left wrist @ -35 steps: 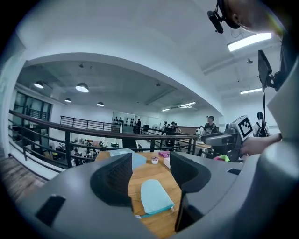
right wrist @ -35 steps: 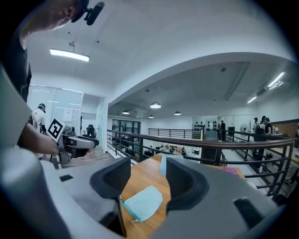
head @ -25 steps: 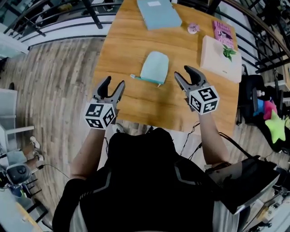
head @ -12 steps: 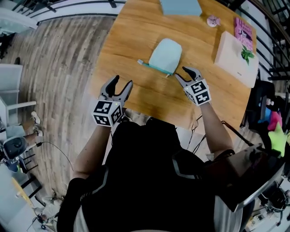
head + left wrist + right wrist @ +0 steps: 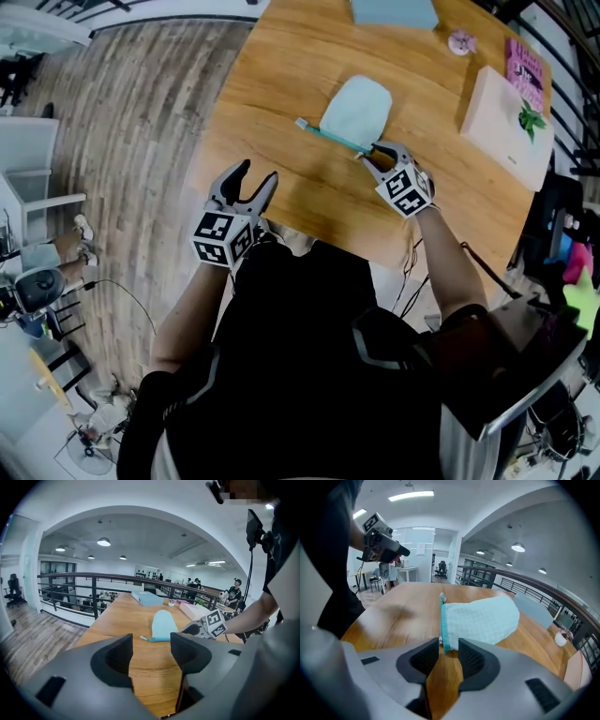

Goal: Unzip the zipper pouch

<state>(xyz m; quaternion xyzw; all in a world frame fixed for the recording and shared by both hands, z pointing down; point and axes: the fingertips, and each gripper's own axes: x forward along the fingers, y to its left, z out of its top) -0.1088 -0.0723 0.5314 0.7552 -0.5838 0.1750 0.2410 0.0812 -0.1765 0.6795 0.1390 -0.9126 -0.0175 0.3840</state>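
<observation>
Closing just now, R gripper (image 5: pixel 373 153) jaws are narrowed but not pressing, w/ the near zipper-end corner of the light-blue zipper pouch (image 5: pixel 358 111) between their tips. Pouch lies flat on wooden table (image 5: pixel 281 84). L gripper (image 5: pixel 258 172) hovers by table edge, jaws apart, empty.

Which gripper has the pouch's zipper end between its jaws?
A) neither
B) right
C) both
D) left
B: the right gripper, its jaws just closing, flanks the teal zipper end of the pouch without pinching it yet; the left gripper hangs open, away from it.
</observation>
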